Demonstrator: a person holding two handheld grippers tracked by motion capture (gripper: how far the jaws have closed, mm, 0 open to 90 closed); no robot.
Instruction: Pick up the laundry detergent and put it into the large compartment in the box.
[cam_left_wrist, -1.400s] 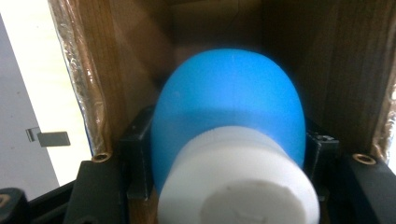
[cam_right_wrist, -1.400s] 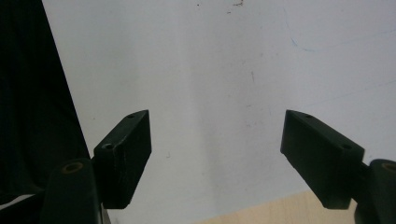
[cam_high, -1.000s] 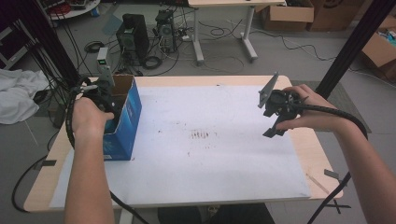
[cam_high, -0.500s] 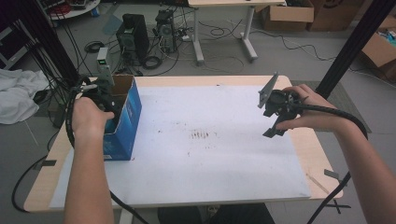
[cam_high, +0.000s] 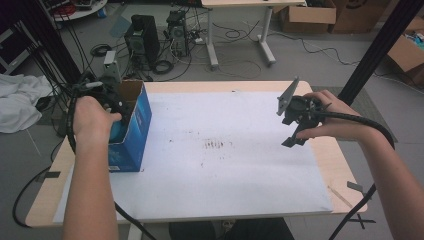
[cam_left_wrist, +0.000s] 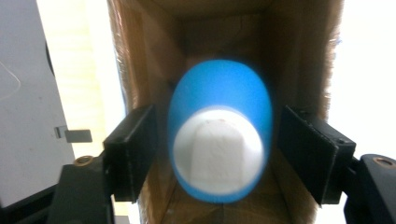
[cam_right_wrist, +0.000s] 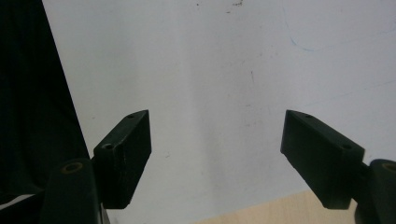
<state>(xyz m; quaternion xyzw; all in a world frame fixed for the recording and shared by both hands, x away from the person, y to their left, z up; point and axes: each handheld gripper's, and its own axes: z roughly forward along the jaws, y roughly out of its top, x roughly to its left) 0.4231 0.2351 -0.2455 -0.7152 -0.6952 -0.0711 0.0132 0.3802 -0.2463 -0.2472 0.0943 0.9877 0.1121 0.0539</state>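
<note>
**Blue-and-white object sits between parted jaws inside the box**

At the left edge of the table, the left gripper (cam_high: 107, 100) is held over the open top of an upright blue cardboard box (cam_high: 131, 135) with a plain brown inside. The person's left hand (cam_high: 90, 120) wraps around the gripper's body. In the left gripper view, the camera looks straight down into the box's brown interior (cam_left_wrist: 224, 28), where a blurred blue rounded object with a white end (cam_left_wrist: 219, 140) lies between the two black jaws. The jaws have just been opening; a narrow gap shows on each side of the object, so the pads (cam_left_wrist: 133, 151) do not press on it.

The box stands on a white sheet (cam_high: 225, 165) that covers most of the light wooden tabletop (cam_high: 345, 175); faint reddish marks lie near the sheet's middle.

Toward the right edge, the person's right hand (cam_high: 330, 117) holds the right gripper (cam_high: 295, 131) above the sheet, well apart from the box. Its jaws are spread wide with nothing between them, only white sheet beneath.
</note>
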